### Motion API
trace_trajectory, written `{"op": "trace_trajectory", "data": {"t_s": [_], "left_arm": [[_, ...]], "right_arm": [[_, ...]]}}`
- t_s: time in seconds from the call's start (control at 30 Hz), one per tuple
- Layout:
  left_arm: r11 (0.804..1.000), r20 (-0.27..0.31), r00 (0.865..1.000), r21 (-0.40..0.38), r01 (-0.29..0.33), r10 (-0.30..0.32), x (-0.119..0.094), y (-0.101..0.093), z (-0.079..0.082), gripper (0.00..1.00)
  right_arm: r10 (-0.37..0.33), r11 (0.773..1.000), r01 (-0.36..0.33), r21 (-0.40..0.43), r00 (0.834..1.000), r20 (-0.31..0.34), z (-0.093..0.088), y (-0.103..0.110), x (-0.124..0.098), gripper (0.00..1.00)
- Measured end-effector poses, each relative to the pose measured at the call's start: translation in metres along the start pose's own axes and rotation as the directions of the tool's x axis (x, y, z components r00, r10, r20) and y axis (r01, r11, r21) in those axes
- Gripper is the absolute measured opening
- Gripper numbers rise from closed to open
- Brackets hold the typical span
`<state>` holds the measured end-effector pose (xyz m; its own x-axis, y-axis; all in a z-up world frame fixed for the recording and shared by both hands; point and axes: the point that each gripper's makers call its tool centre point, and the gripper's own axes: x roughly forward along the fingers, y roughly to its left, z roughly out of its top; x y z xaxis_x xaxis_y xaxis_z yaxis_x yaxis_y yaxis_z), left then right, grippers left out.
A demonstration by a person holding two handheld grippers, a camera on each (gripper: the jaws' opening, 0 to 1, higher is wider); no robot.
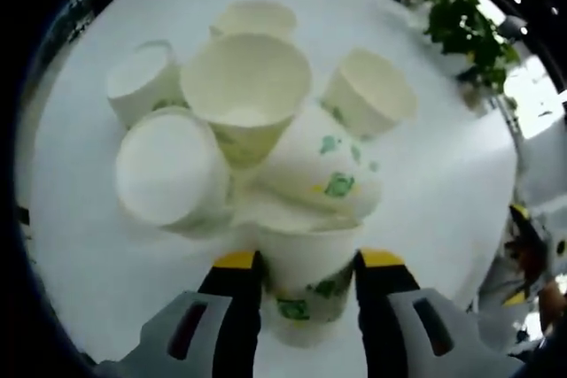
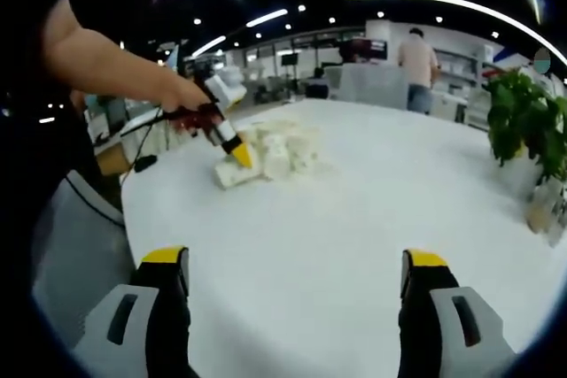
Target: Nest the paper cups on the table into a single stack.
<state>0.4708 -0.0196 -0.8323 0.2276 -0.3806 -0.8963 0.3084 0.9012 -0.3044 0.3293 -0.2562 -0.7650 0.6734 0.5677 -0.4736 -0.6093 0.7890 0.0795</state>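
Left gripper view: left gripper (image 1: 307, 270) clamps tapered paper cup (image 1: 308, 294).

Left gripper (image 1: 306, 265): yellow-tipped jaws closed against sides of paper cup (image 1: 309, 282), cup held between them. In right gripper view it reaches in from left, gripped by person's hand (image 2: 184, 95), bare forearm extended. Right gripper (image 2: 295, 265): jaws spread wide, nothing between, hovering over tabletop (image 2: 354, 219).

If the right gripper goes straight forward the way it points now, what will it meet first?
Probably nothing soon: ahead of the open right gripper lies bare white table. The paper cups and the left gripper sit farther off, left of its line. Depth is uncertain.
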Motion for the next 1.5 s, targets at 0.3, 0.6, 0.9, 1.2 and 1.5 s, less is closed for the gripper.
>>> {"op": "trace_trajectory", "data": {"t_s": [0.3,0.6,0.9,1.2,1.5], "left_arm": [[0.999,0.043,0.999,0.036,0.014,-0.015,-0.007,-0.003,-0.004,0.40],[0.994,0.137,0.989,0.100,0.045,-0.058,-0.020,-0.013,0.000,0.39],[0.991,0.291,0.951,0.111,0.078,-0.107,-0.039,-0.024,0.016,0.39],[0.989,0.424,0.903,0.151,0.001,-0.066,-0.055,-0.016,0.021,0.40],[0.984,0.589,0.795,0.174,0.049,-0.144,-0.084,-0.027,0.042,0.39]], "right_arm": [[0.001,1.000,-0.001,0.001,1.000,0.001,0.001,0.002,0.000,0.98],[0.003,1.000,-0.003,-0.008,1.000,-0.001,0.003,0.007,-0.001,0.98],[0.002,1.000,-0.002,-0.010,1.000,0.005,0.006,0.010,-0.001,0.98],[0.005,1.000,-0.005,-0.018,1.000,0.004,0.007,0.012,-0.003,0.98],[0.006,1.000,-0.005,-0.028,1.000,0.006,0.010,0.011,-0.004,0.98]]}}
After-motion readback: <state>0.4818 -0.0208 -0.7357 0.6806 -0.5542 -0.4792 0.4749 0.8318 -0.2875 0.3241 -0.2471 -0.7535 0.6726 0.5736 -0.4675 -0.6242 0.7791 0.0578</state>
